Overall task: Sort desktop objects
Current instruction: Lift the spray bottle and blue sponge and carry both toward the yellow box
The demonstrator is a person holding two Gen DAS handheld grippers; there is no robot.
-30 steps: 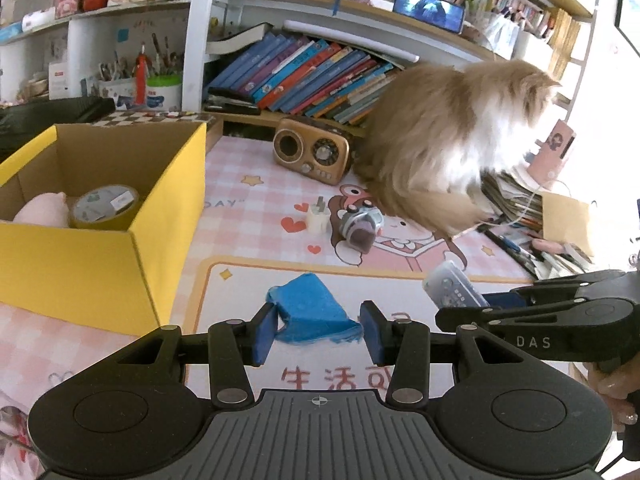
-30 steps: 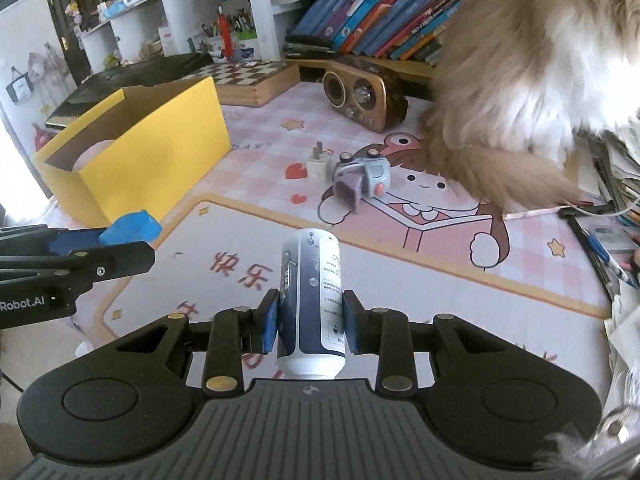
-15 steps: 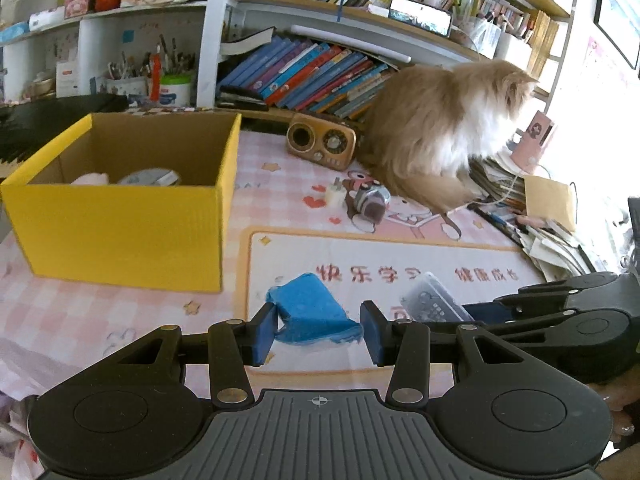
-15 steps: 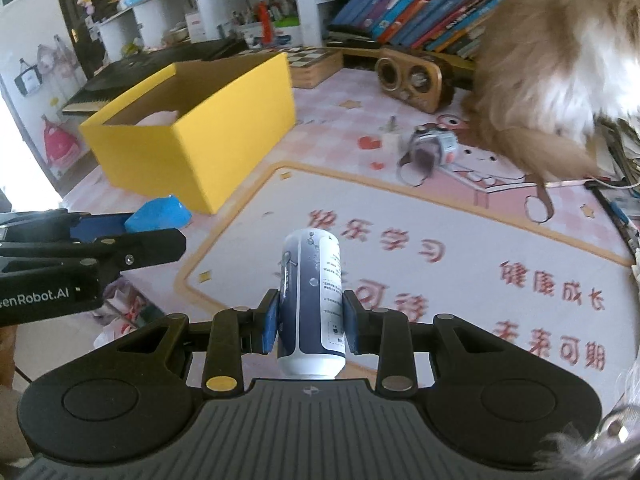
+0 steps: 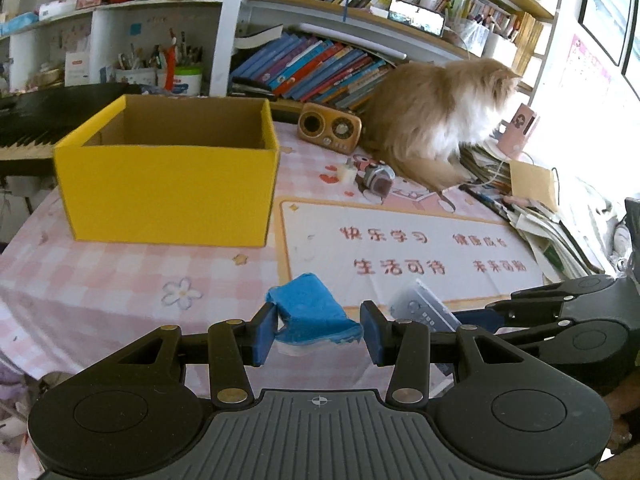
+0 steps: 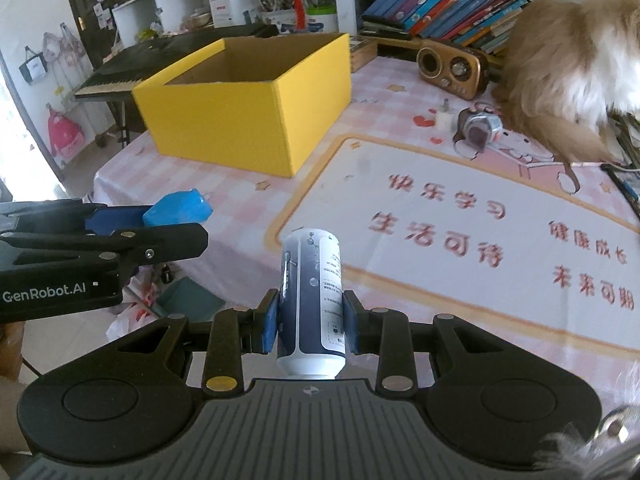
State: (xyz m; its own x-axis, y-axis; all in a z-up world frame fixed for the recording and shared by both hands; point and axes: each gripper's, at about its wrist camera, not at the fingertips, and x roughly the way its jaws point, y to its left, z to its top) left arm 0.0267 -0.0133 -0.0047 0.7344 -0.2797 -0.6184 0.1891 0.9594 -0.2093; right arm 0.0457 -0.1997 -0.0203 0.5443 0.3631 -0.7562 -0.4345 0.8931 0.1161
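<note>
A: What is held by the left gripper (image 5: 319,333)?

B: A crumpled blue object (image 5: 310,312) is clamped between its blue pads, held above the near edge of the pink checked tablecloth (image 5: 120,280). From the right wrist view the same blue object (image 6: 178,208) is seen sticking out past the left gripper's fingertips. Whether it is cloth or soft plastic cannot be told.

A: And the right gripper (image 6: 310,322)?

B: It is closed tight on a white and dark blue bottle (image 6: 312,300), gripped low on its body, with the far end pointed away from the camera. The bottle is carried over the near edge of the printed mat (image 6: 460,240), not resting on it.

A: Where is the yellow box (image 5: 168,184) placed?

B: It stands open on the tablecloth, just left of the printed mat and well beyond both grippers. Its inside is hidden by the near wall in both views.

A: What else is seen on the table?

B: A small grey toy (image 5: 376,178) and a white plug (image 5: 346,172) lie close together at the mat's far edge. A brown retro radio (image 5: 330,128) is set behind them, and a fluffy cat (image 5: 436,108) sits beside the radio, in front of the bookshelf (image 5: 312,68).
</note>
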